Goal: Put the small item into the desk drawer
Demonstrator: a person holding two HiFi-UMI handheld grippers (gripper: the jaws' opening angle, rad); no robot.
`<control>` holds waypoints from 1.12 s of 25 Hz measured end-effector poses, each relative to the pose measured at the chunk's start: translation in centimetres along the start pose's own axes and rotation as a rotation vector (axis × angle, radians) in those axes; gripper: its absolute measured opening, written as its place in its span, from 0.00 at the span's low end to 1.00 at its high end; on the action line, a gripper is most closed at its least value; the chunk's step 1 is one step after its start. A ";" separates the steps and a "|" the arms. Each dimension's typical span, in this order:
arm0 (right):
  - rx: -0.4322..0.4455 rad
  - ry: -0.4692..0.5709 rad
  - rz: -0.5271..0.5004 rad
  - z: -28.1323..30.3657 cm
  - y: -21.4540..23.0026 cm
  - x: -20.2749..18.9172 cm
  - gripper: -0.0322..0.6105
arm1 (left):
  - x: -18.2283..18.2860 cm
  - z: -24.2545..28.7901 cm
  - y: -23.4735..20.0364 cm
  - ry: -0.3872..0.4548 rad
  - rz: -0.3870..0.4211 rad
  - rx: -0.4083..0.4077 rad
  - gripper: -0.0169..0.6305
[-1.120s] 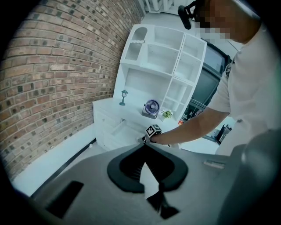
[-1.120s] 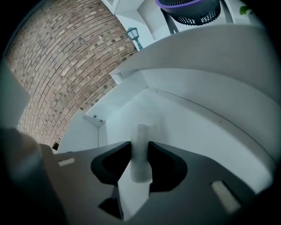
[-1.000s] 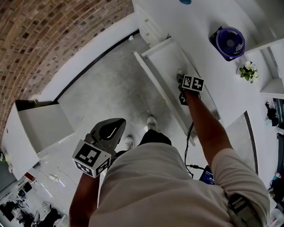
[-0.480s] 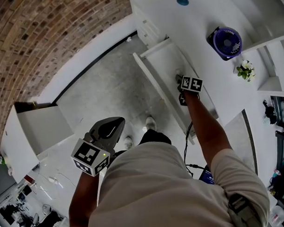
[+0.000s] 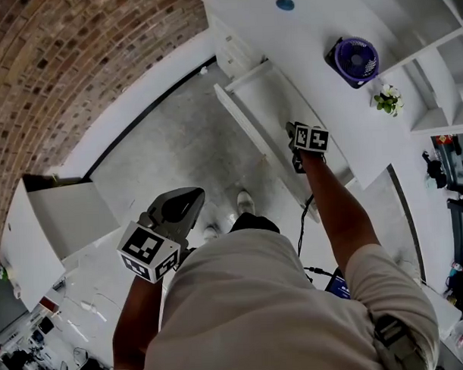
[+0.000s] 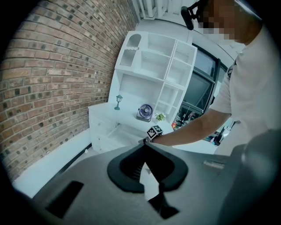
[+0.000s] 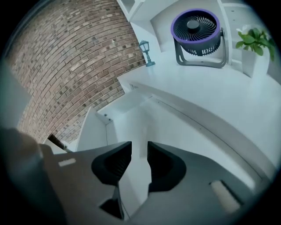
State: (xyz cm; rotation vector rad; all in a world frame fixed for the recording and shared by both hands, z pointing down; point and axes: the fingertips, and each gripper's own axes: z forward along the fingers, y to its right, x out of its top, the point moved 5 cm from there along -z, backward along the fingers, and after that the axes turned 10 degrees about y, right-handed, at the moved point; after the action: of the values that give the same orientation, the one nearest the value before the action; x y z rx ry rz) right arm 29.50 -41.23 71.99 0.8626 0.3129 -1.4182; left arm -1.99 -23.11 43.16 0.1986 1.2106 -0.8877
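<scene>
Open room above drawer (image 5: pixel 270 96), desktop (image 5: pixel 302 41) alongside

Overhead head view; all 3 show drawer (image 5: pixel 272 95).

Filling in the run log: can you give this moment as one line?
left tongs: shut, empty | right tongs: apart, closing, nothing between | right tongs position: over open drawer

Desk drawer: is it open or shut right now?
Open: the drawer stands pulled out from the white desk, its white inside showing.
</scene>
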 end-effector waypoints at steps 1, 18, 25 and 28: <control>-0.001 0.010 -0.009 -0.6 -0.3 0.0 0.24 | -0.1 -0.5 0.2 0.005 0.001 -0.005 0.03; 0.063 0.157 -0.160 -14.0 -10.3 -3.1 0.07 | -4.0 -11.2 2.0 0.085 0.003 -0.101 0.03; 0.176 0.167 -0.241 -19.7 -17.6 -6.7 0.07 | -5.4 -16.1 1.9 0.102 0.013 -0.122 0.03; 0.225 0.170 -0.276 -22.1 -21.0 -8.4 0.07 | -6.3 -18.3 1.6 0.106 0.010 -0.127 0.03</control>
State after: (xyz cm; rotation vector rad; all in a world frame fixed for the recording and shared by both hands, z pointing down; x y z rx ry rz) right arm 14.86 -18.37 55.79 1.1616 0.4194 -1.6608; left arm -14.59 -8.52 41.17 0.1510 1.3583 -0.7967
